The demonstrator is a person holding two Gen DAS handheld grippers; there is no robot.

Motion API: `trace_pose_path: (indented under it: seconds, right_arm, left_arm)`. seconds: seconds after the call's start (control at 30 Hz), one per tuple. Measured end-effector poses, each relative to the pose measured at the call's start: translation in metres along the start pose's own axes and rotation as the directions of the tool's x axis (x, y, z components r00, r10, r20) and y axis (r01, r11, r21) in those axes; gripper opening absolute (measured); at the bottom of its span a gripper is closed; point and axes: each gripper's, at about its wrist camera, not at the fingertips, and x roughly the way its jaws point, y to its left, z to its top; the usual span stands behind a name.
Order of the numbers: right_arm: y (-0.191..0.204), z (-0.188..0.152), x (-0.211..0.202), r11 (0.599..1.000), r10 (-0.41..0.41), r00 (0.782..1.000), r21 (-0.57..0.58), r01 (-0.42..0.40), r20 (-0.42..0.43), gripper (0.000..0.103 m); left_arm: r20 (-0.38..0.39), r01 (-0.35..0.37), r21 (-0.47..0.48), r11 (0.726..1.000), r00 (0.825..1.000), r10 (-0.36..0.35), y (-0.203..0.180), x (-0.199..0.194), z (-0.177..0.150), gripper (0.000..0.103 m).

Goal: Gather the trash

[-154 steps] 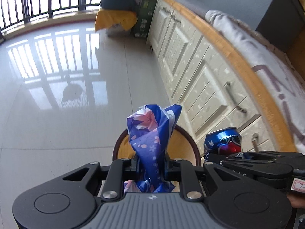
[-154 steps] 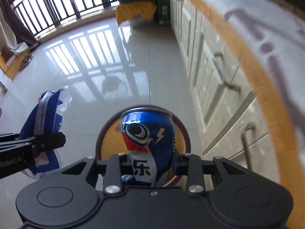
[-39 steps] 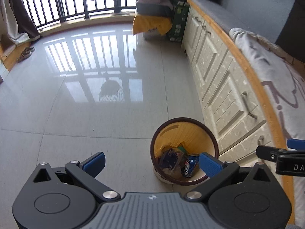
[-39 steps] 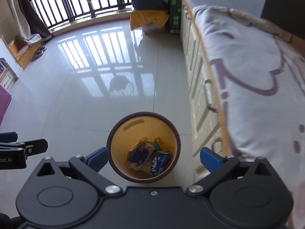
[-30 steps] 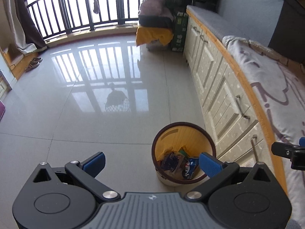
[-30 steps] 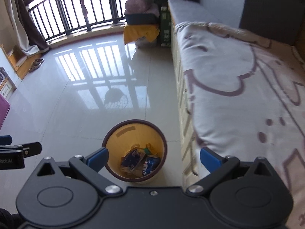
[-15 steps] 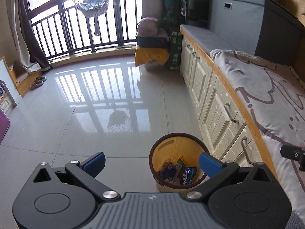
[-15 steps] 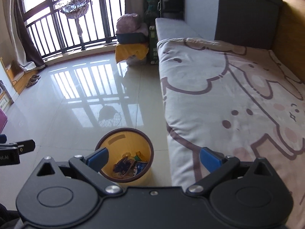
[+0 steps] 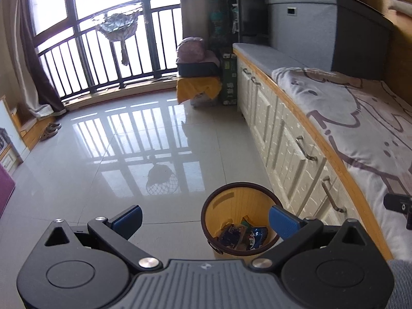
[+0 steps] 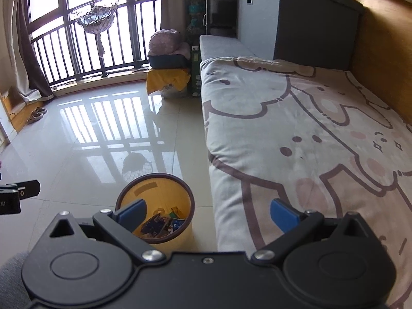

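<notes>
Hovering above the bin (image 9: 238, 221): both grippers, left (image 9: 204, 219) and right (image 10: 206, 212), fingers spread wide, empty. Can (image 9: 256, 237) and wrapper (image 9: 230, 234) inside look light, crushable; grip mid-body.

bin (image 9: 233, 200) base hidden behind left gripper (image 9: 206, 220) body; trash in it (image 10: 159, 225) too small to id – blue wrappers, maybe a can; right gripper (image 9: 399, 204) cut off at frame edge, jaws unseen there; blanket (image 10: 309, 134) runs off-frame
</notes>
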Motion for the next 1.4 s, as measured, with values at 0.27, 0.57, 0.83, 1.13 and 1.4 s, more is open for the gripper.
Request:
trace_pose_path:
  seconds: [0.27,0.57,0.83,1.13,1.4]
  right_arm:
    - [0.001,-0.016,-0.002,0.999,-0.046,0.997,-0.016,0.047,0.059,0.103]
    - [-0.003,-0.022,-0.002,0.999,-0.04,0.995,0.032,0.037,0.094,0.103]
    - [-0.005,-0.027,-0.008,0.998,-0.037,0.991,0.059,0.03,0.127,0.103]
    - [-0.008,-0.031,-0.014,0.996,-0.043,0.987,0.08,0.031,0.157,0.103]
    - [-0.001,-0.03,-0.009,0.999,-0.027,0.99,0.033,0.022,0.137,0.103]
  left_arm:
    - [0.002,0.041,-0.001,0.999,0.999,-0.041,-0.006,0.005,-0.012,0.103]
    - [-0.018,0.06,-0.016,0.998,0.998,-0.06,-0.004,0.009,-0.017,0.103]
    - [-0.005,0.07,-0.011,0.997,0.998,-0.07,-0.006,0.007,-0.019,0.103]
    - [-0.001,0.076,-0.022,0.997,0.997,-0.076,-0.007,0.006,-0.02,0.103]
    - [-0.012,0.076,-0.027,0.997,0.997,-0.076,-0.004,0.008,-0.02,0.103]
